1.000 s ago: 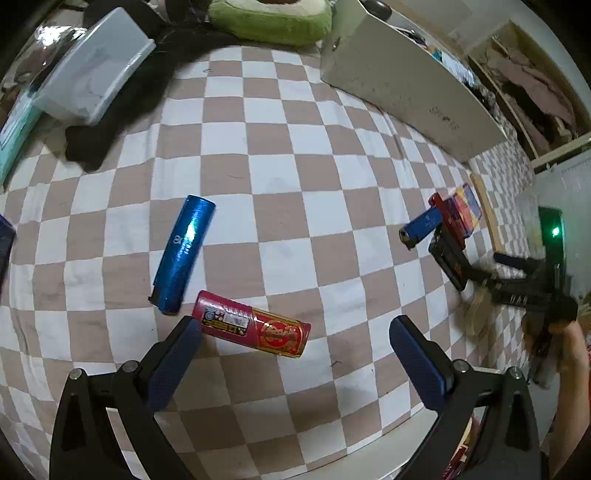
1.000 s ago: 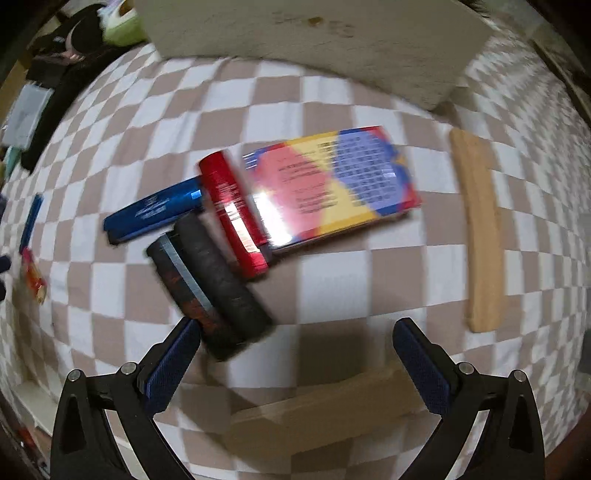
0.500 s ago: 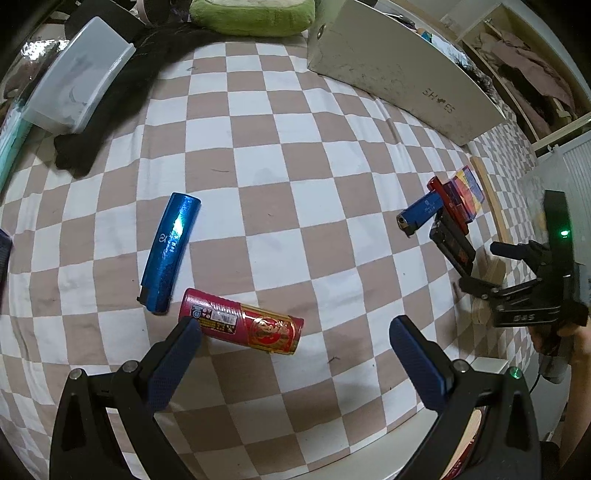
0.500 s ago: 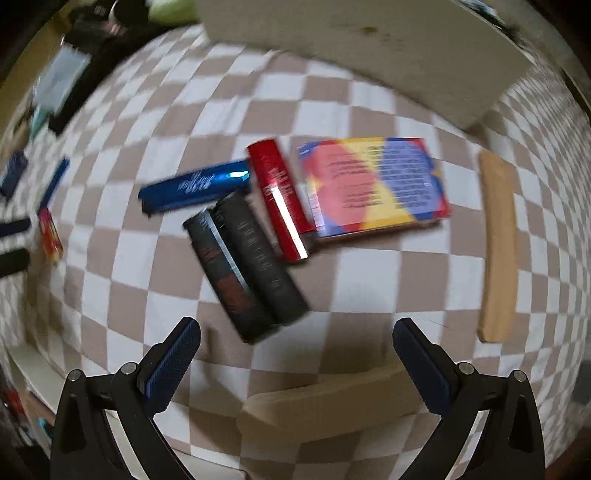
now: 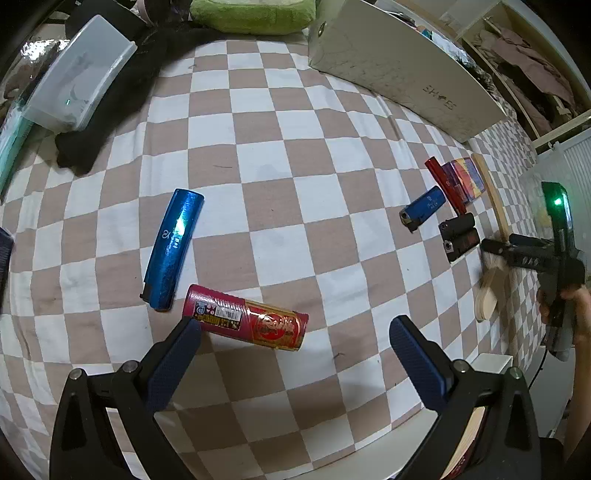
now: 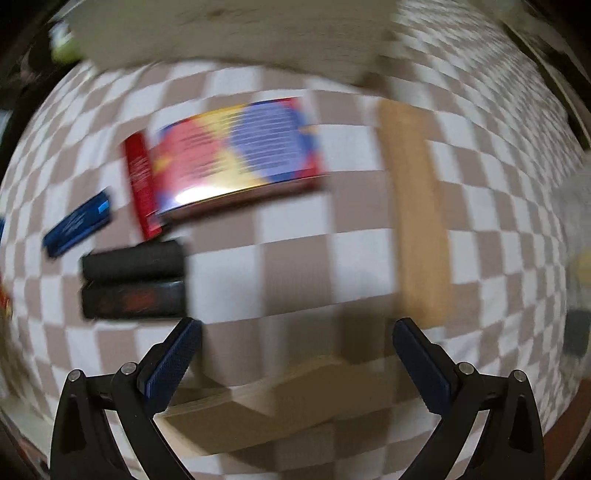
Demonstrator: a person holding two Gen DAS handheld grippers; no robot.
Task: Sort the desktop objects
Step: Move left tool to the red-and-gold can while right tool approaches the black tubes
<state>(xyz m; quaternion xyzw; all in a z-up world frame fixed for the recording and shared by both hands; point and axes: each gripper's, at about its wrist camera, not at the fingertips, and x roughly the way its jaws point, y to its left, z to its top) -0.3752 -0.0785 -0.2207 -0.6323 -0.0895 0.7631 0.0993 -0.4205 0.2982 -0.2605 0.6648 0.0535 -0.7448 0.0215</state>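
Observation:
My left gripper (image 5: 295, 350) is open and empty just above a red and gold tube (image 5: 245, 322) lying on the checkered cloth. A shiny blue tube (image 5: 172, 249) lies to its left. At the far right lie a small blue tube (image 5: 423, 207), a red tube (image 5: 445, 184), two black tubes (image 5: 458, 236) and a colourful box (image 5: 466, 177). My right gripper (image 6: 297, 347) is open and empty above bare cloth, right of the black tubes (image 6: 133, 278) and below the colourful box (image 6: 240, 147), the red tube (image 6: 142, 184) and the blue tube (image 6: 77, 225). That view is blurred.
A white shoe box (image 5: 399, 66) stands at the back. A clear plastic box (image 5: 77, 88) on dark cloth and a green cushion (image 5: 255, 14) lie at the back left. Wooden strips (image 6: 413, 210) lie right of the sorted group, another (image 6: 280, 398) near the front edge.
My right gripper has swung to the right and turned, so the sorted group has slid leftward in its view. My left gripper has drawn back slightly from the red and gold tube.

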